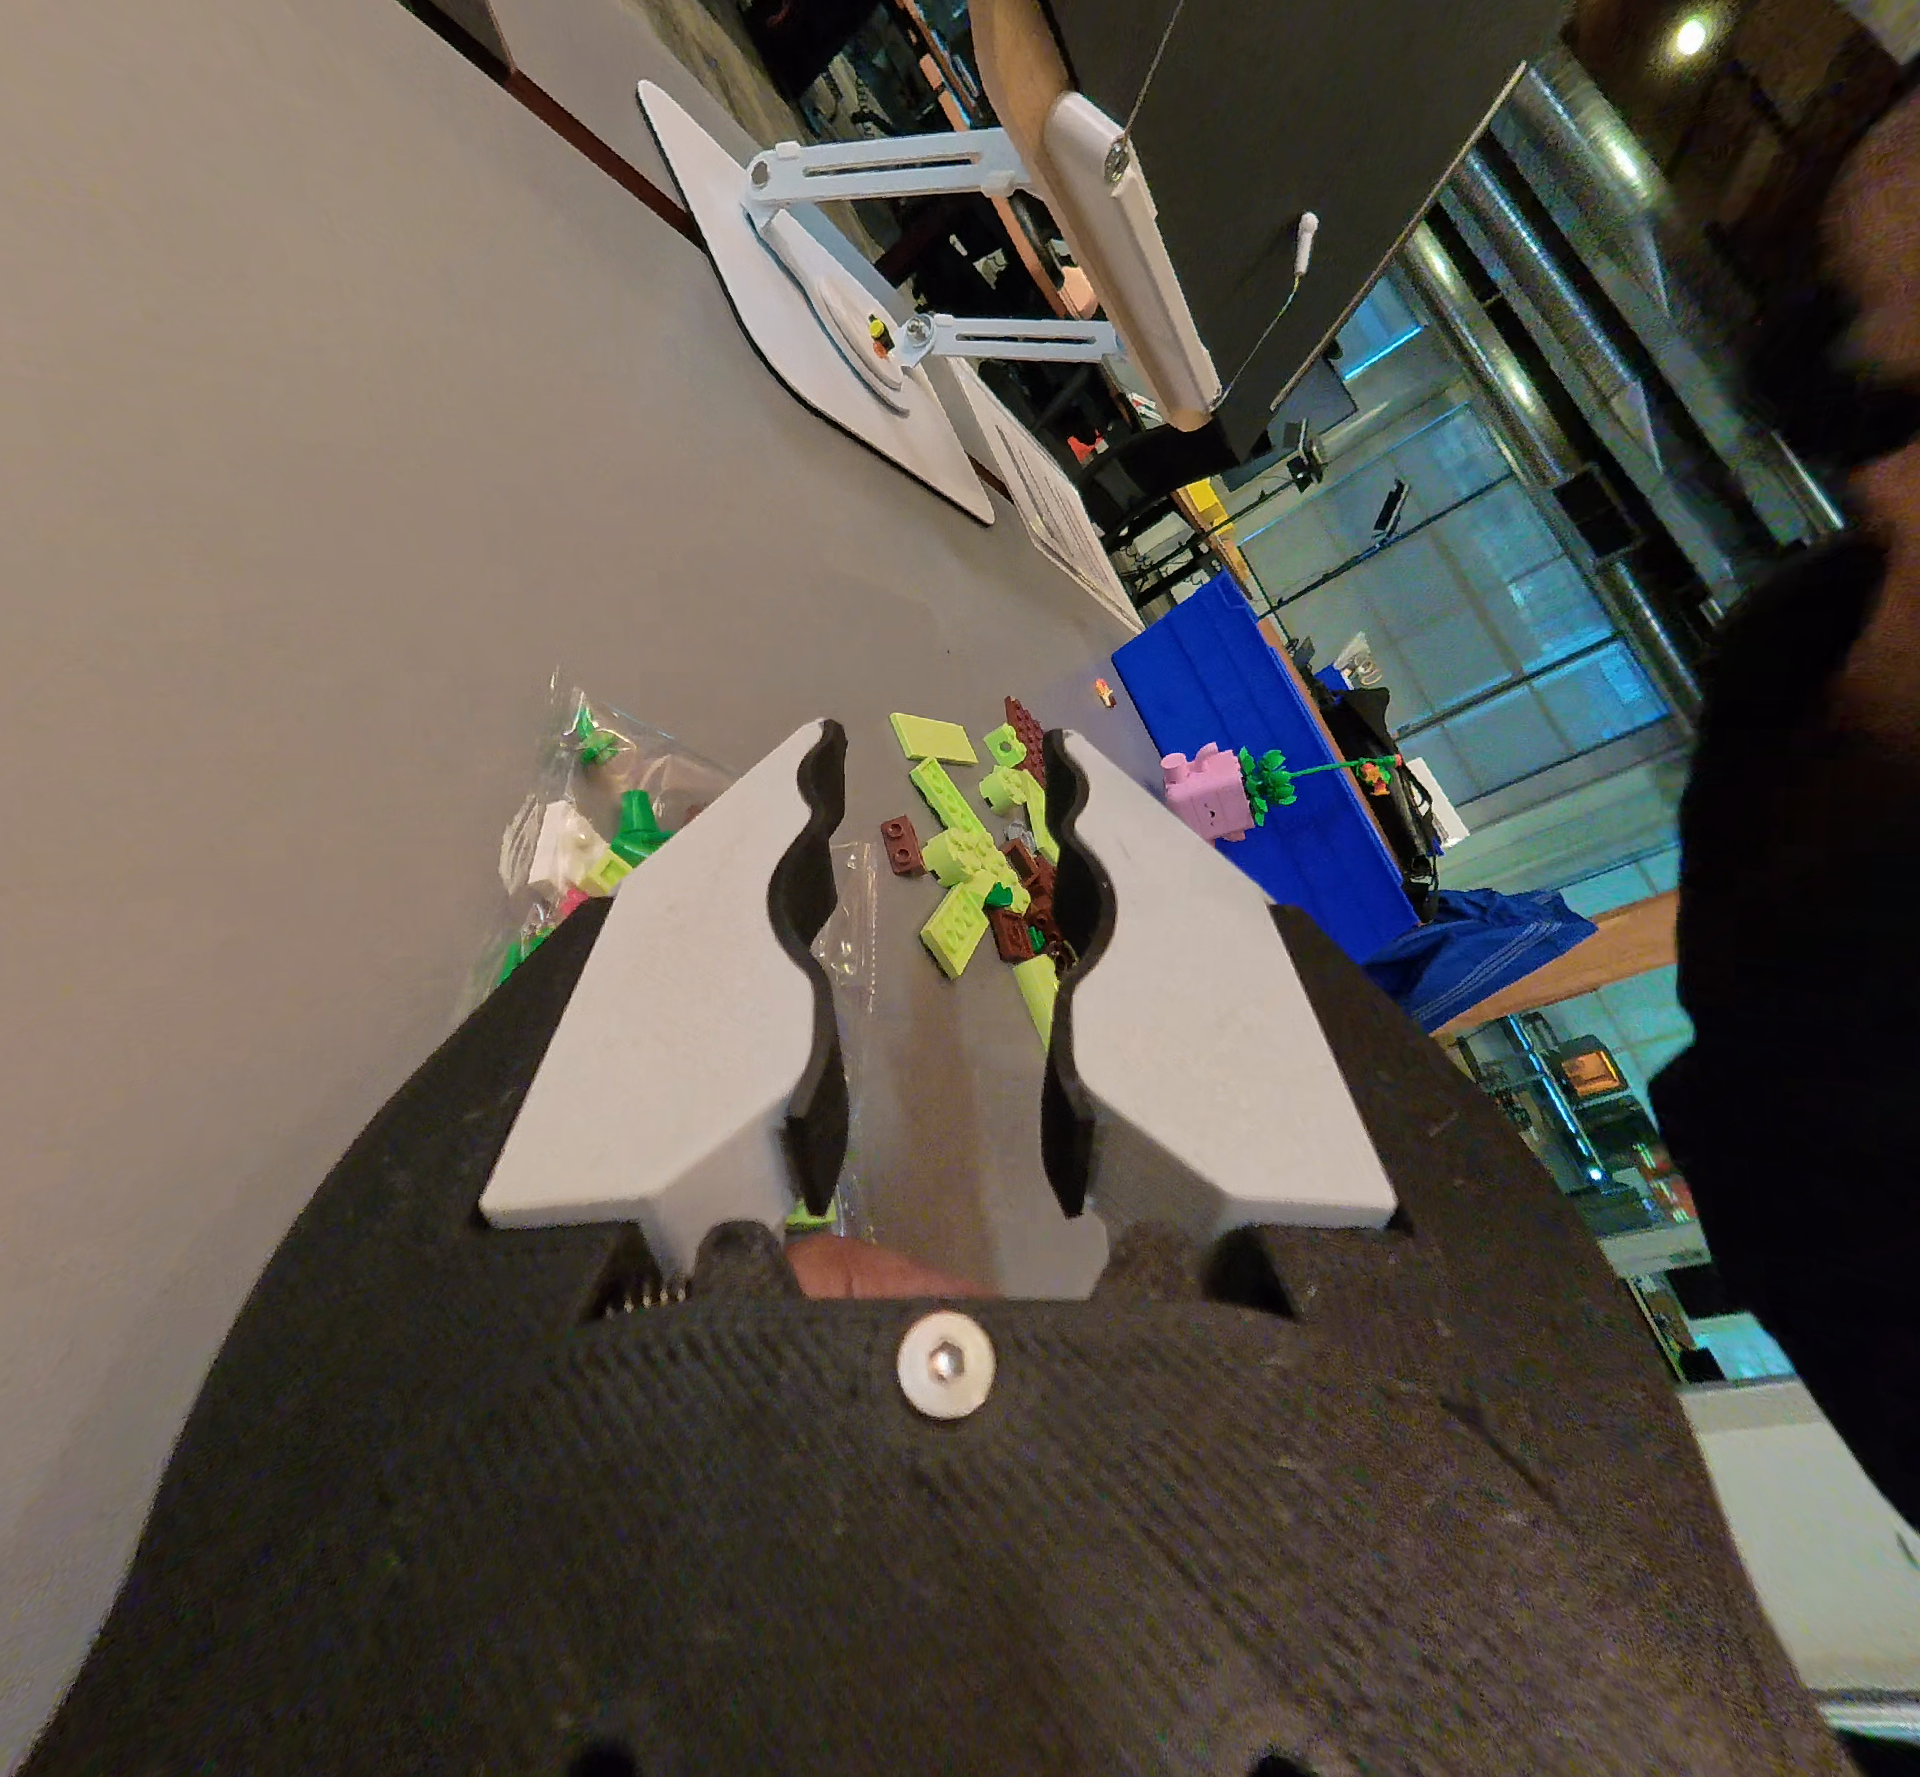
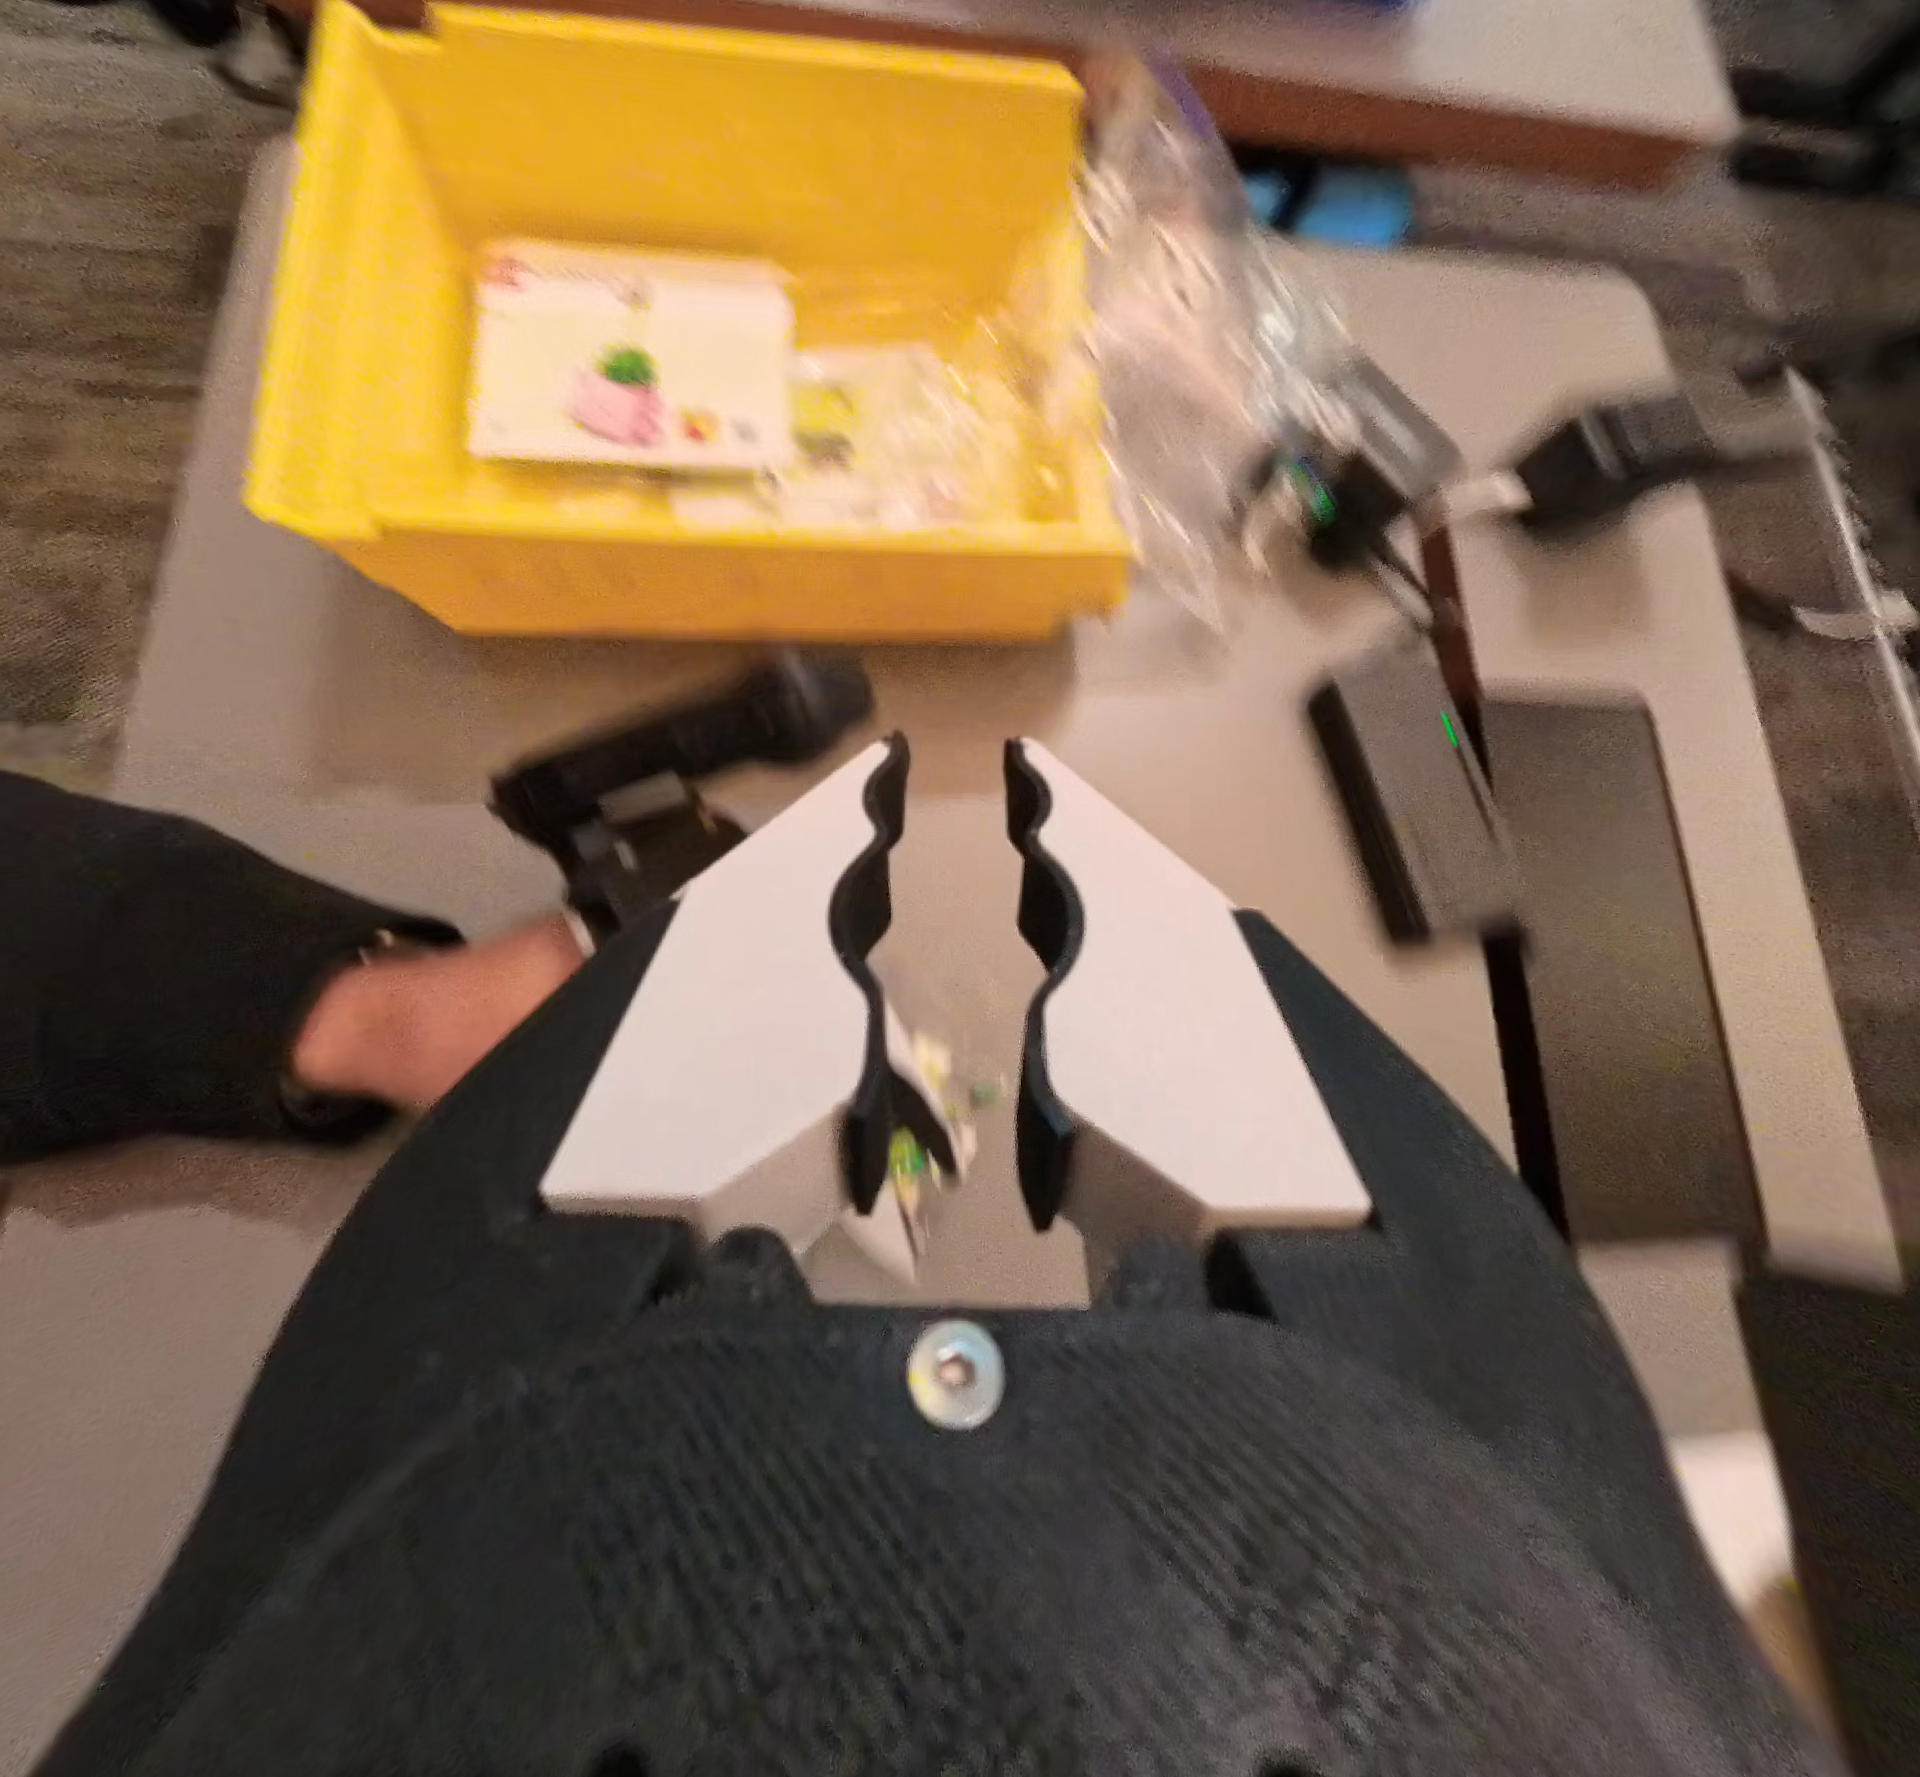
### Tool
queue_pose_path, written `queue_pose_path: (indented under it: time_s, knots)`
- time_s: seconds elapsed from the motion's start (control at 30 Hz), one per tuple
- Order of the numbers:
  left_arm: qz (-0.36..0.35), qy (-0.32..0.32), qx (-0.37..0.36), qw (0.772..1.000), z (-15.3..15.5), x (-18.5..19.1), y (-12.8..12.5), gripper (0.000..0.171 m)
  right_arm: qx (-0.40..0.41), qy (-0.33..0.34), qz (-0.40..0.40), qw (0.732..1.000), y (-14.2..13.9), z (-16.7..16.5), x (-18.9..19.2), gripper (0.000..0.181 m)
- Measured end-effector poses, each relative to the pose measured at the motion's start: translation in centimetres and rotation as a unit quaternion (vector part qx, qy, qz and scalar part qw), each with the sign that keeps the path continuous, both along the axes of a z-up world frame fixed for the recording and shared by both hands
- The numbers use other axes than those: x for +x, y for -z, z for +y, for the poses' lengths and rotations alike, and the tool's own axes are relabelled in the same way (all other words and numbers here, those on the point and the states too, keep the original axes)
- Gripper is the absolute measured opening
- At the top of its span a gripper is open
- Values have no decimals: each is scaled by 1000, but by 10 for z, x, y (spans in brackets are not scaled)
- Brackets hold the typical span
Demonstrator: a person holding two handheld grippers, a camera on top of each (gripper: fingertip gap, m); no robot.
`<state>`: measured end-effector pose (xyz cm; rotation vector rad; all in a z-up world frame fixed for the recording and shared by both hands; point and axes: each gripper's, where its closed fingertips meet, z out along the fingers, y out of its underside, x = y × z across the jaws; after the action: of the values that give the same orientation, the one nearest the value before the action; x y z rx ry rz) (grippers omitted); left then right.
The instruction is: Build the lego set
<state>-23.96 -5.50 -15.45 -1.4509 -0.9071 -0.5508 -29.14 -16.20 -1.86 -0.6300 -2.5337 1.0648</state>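
grey table (image 1: pixel 312 480), large windows (image 1: pixel 1507 605) behind

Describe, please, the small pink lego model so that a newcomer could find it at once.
Start at the blue bin at the far end of the grey table. The pink lego model sits against its near face, right of the loose lime and brown pieces. It alone is pink, a blocky pot with a leafy green stem sticking out.

Count: one yellow bin (image 2: pixel 582 574), one booklet (image 2: pixel 623 366), one blue bin (image 1: pixel 1236 740), one pink built model (image 1: pixel 1205 792), two brick bags (image 1: pixel 582 813).
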Motion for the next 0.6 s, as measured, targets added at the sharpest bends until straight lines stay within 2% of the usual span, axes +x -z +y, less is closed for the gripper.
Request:
queue_pose_path:
  time_s: [0.07, 0.13, 0.2, 0.27, 0.4, 0.5, 0.6]
  knots:
    - [-2, 6, -3, 1000, 1, 1, 1, 37, 5, -69, -8, 998, -8, -64, -11, 20]
    - [-3, 9, -4, 1000, 2, 2, 1, 37, 21, -123, -16, 992, -2, -121, -24, 15]
    - [-5, 10, -5, 1000, 2, 2, 2, 37, 73, -143, -9, 987, 20, -163, -49, 4]
    - [-9, 13, -3, 1000, 3, 3, 2, 38, 144, -142, 5, 979, 50, -190, -83, 0]
    - [-26, 22, 16, 999, 4, 5, -1, 39, 269, -136, -6, 953, 114, -213, -139, 0]
    - [-39, 29, 30, 998, 6, 7, -4, 40, 350, -127, -21, 928, 154, -206, -169, 0]
    - [-47, 35, 42, 997, 7, 9, -7, 40, 401, -128, -48, 906, 178, -196, -177, 0]
